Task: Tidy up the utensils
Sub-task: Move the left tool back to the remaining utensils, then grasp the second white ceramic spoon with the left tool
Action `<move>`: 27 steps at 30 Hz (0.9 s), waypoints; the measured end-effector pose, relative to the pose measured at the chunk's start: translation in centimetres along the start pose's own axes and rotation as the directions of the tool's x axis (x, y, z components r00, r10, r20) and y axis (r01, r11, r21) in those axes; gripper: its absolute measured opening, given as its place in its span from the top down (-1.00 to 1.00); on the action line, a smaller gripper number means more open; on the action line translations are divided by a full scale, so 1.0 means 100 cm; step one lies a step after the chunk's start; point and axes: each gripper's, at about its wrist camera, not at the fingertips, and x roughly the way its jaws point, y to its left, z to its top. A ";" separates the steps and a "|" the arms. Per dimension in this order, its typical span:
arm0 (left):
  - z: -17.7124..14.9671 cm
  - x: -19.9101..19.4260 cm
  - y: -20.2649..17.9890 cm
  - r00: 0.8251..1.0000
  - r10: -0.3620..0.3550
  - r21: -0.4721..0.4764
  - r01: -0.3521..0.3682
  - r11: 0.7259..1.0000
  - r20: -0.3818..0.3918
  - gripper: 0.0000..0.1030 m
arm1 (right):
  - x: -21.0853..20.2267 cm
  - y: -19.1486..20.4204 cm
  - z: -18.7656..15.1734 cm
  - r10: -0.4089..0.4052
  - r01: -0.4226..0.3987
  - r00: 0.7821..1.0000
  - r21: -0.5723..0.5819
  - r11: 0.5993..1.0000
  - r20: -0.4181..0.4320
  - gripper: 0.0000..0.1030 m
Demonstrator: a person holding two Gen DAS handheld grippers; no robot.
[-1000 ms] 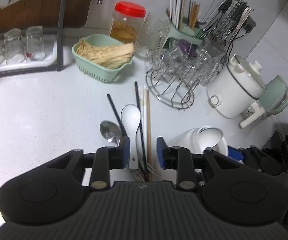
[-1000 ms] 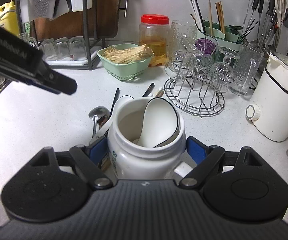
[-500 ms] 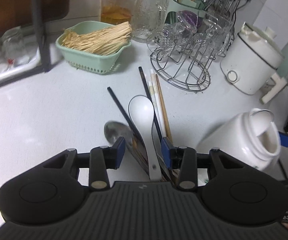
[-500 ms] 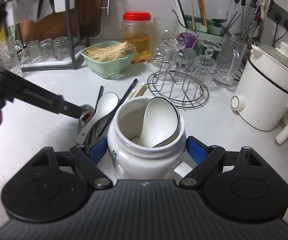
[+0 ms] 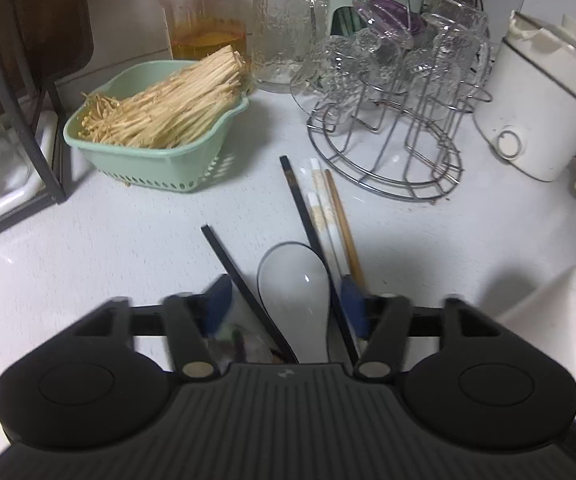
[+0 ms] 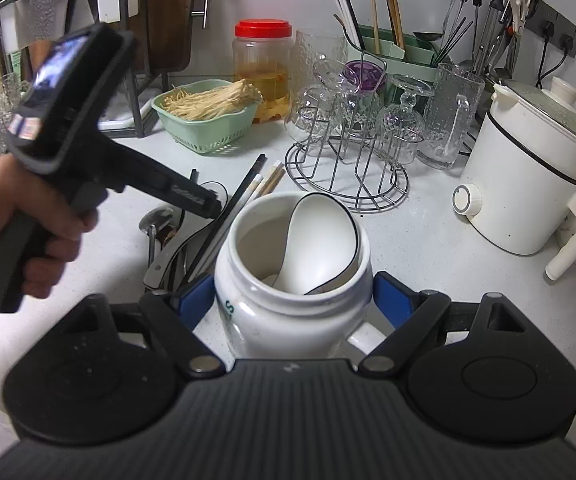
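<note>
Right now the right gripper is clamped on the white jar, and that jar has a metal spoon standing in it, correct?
Not quite. The right gripper is clamped on the white jar, but the spoon in it is white ceramic with a dark rim, not metal. The right wrist view shows it.

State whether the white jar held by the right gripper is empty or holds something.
Not empty: the white jar stands upright, open-topped, with a white ladle-style spoon leaning inside it.

Open white counter (image 5: pixel 100 256) lay left of the scattered chopsticks (image 5: pixel 329 216) and spoon (image 5: pixel 293 280); green basket (image 5: pixel 156 132), wire glass rack (image 5: pixel 387 152), cooker (image 5: pixel 539 100) and white jar (image 6: pixel 293 276) closed off back and right.
</note>
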 end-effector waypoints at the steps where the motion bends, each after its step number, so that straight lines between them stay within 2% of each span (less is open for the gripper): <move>1: 0.001 0.002 -0.001 1.000 0.002 0.008 -0.002 1.000 0.001 -0.31 | 0.000 0.000 0.000 0.000 0.000 1.000 0.000 1.000 -0.001 -0.71; 6: 0.003 0.008 -0.007 1.000 -0.006 0.049 0.005 0.999 0.008 -0.30 | 0.000 0.000 0.001 -0.002 0.002 1.000 0.003 1.000 -0.005 -0.71; 12: 0.005 0.012 -0.015 1.000 0.026 0.095 -0.026 0.995 -0.001 -0.24 | 0.001 0.002 0.001 -0.014 0.014 1.000 0.010 1.000 -0.007 -0.72; 15: 0.007 0.014 -0.015 1.000 0.019 0.090 -0.018 0.996 -0.010 -0.16 | 0.001 0.001 0.001 -0.017 0.017 1.000 0.012 1.000 -0.012 -0.72; 19: 0.011 0.015 -0.015 1.000 0.015 0.085 -0.014 0.996 -0.020 0.04 | 0.002 0.001 0.002 -0.021 0.021 1.000 0.009 1.000 -0.019 -0.72; 27: 0.019 0.013 -0.011 1.000 0.007 0.072 -0.006 0.997 -0.016 0.05 | 0.006 0.002 0.005 -0.023 0.023 0.999 0.004 1.000 -0.027 -0.73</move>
